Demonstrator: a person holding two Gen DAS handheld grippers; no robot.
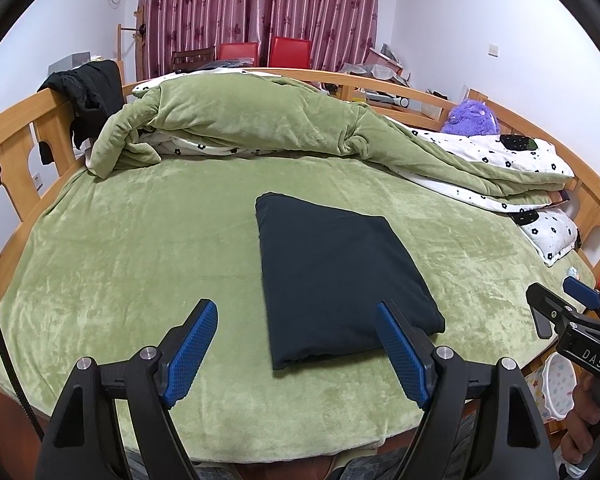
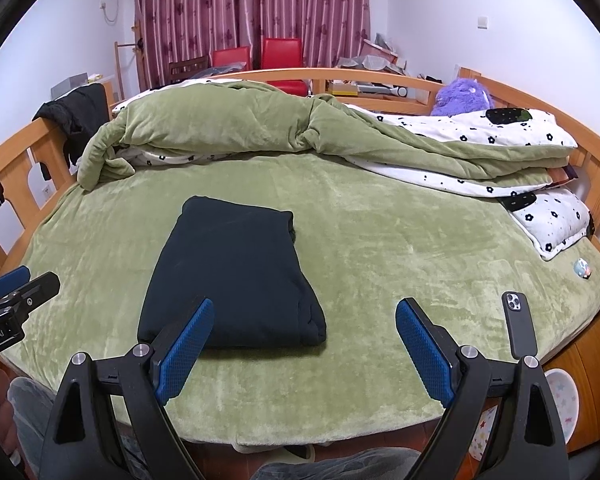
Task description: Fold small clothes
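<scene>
A dark navy garment (image 1: 336,276) lies folded into a neat rectangle on the green bed cover (image 1: 140,248); it also shows in the right wrist view (image 2: 236,276). My left gripper (image 1: 296,316) is open and empty, held just above the bed's near edge, its right finger in front of the garment's near right corner. My right gripper (image 2: 304,312) is open and empty, to the right of the garment, its left finger over the garment's near edge. Each gripper shows at the side of the other's view: the right gripper (image 1: 560,304), the left gripper (image 2: 16,284).
A rumpled green quilt (image 1: 240,120) with a white flowered lining lies across the far half of the bed. A flowered pillow (image 2: 556,224), a black phone (image 2: 520,324) and a small toy (image 2: 582,268) lie at the right. Wooden rails (image 1: 16,140) surround the bed.
</scene>
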